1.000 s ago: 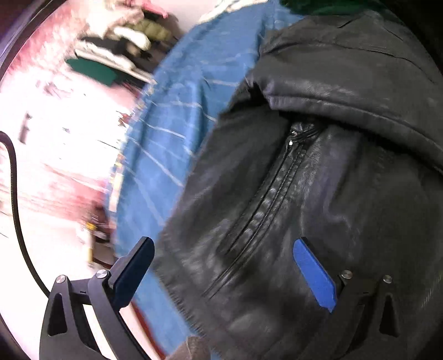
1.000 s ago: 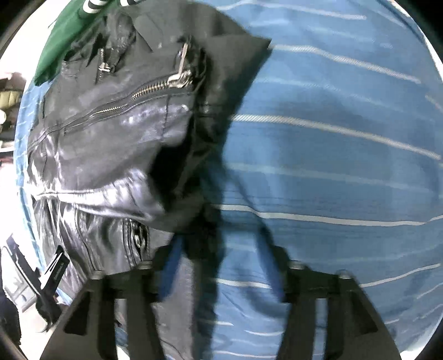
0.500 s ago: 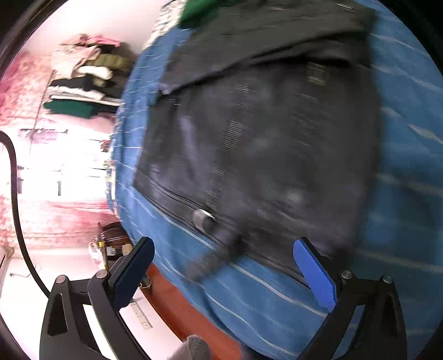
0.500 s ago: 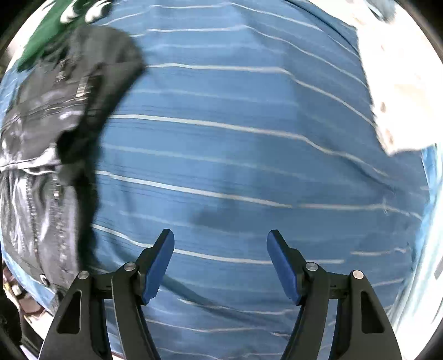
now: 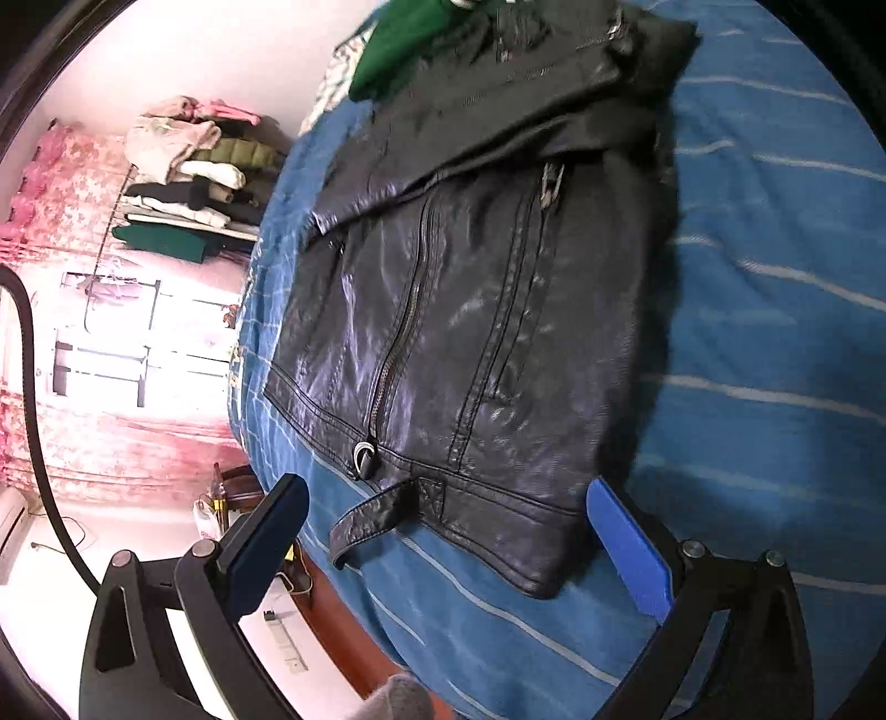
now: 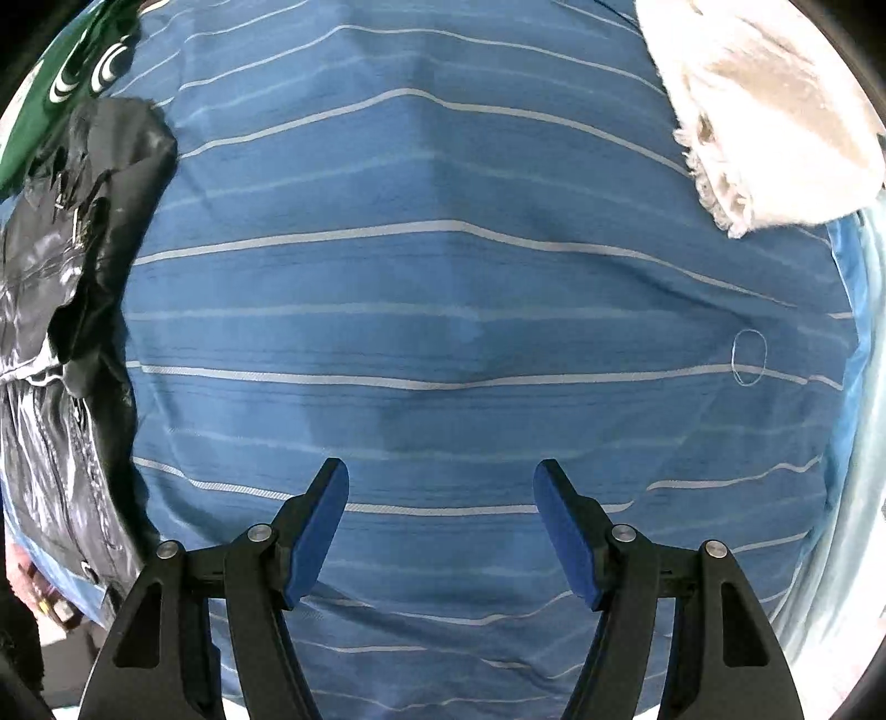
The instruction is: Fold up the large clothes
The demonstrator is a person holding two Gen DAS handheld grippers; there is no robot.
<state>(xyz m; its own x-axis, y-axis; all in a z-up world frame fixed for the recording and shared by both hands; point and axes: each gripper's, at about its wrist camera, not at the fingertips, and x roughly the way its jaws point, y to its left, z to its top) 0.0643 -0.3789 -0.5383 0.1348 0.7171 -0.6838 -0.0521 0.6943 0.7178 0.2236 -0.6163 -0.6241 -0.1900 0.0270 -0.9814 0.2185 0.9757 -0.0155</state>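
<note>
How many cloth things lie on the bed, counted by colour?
Black: 1, the jacket
Green: 1, the garment
White: 1, the towel
Total: 3, all on the blue sheet

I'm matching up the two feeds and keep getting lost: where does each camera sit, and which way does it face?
Left wrist: on the left gripper, open, looking down along its fingers at the black jacket on the blue bedspread, shelves of clothes beyond.
Right wrist: on the right gripper, open, facing bare bedspread, a white towel at the far right.
Shared: jacket, bedspread, green garment.
</note>
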